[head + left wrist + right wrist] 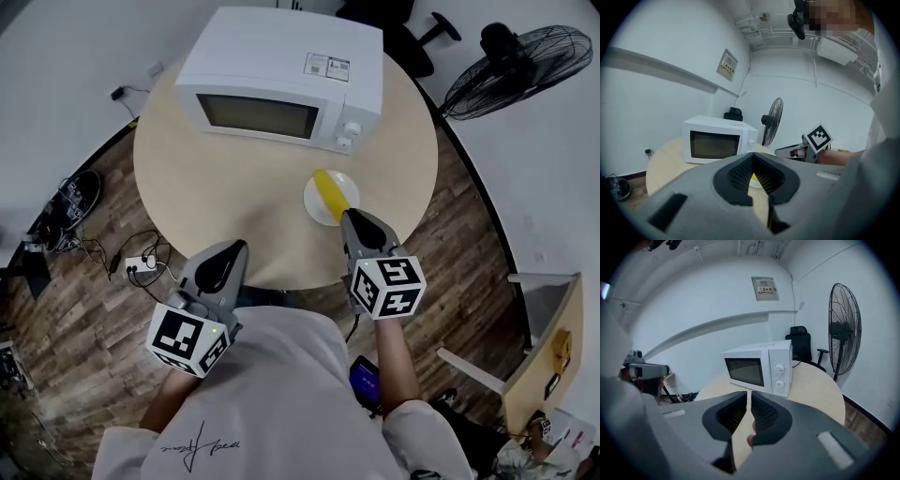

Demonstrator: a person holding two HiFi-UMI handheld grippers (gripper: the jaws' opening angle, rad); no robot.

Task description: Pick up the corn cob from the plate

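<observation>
A: Corn cob (330,192) location?
B: Lying on the plate (313,208), just ahead of the right gripper (350,217) tips. Not lifted yet. Contact with the tips not evident.

A: Right gripper state?
B: Parted by a thin slit only, nothing between. Tilted down a little toward the cob's near end, probably lining up for a pinch across it. Looks too narrow for the cob as it stands, so likely needs widening before closing in.

A: Left gripper (238,247)?
B: Pressed together, empty. Parked at the near tabletop (234,187) edge, well apart from the plate, off to the right gripper's left. Likely held out of the way for a one-gripper pick.

A: Anything blocking?
B: No. Microwave (281,80) well beyond the plate, ahead of the right gripper, door shut.

A: Risk?
B: Round cob, shallow plate. Could roll, or drag the plate, if pinched off-centre.
</observation>
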